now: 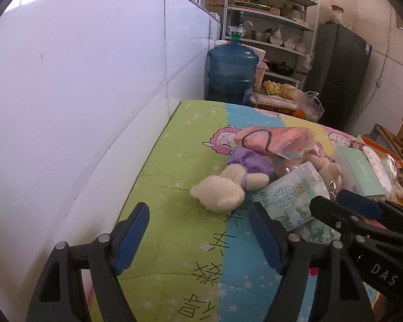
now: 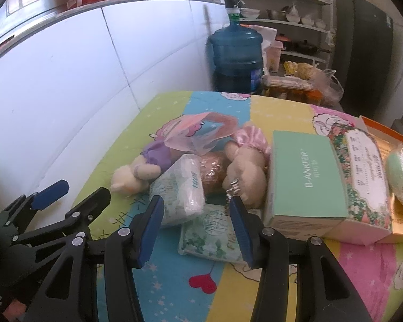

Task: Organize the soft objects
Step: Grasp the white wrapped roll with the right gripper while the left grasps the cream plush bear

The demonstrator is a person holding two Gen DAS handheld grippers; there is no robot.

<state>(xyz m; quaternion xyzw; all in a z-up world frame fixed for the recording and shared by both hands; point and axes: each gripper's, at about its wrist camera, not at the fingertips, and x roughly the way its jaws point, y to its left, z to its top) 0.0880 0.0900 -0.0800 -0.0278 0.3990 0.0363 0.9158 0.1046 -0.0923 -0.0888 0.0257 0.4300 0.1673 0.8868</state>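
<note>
Closing in on a heap of soft things atop a bright quilt (image 2: 115, 150).
Left gripper (image 1: 198, 237) spread wide and empty near the cream teddy (image 1: 218, 191); right gripper (image 2: 197, 230) half-spread, unladen, over tissue packs (image 2: 182, 187). Next, likely: lower, straddle one pack, squeeze gently.

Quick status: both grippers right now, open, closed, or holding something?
Left gripper: open, holding nothing, jaws over the quilt.
Right gripper: open, empty, jaws just short of the tissue packs.

Bare quilt (image 1: 174, 177) at lower left of the frame lies open; teddy bear (image 1: 220, 190), tissue packs (image 2: 185, 187) and green box (image 2: 303, 177) crowd the right.
</note>
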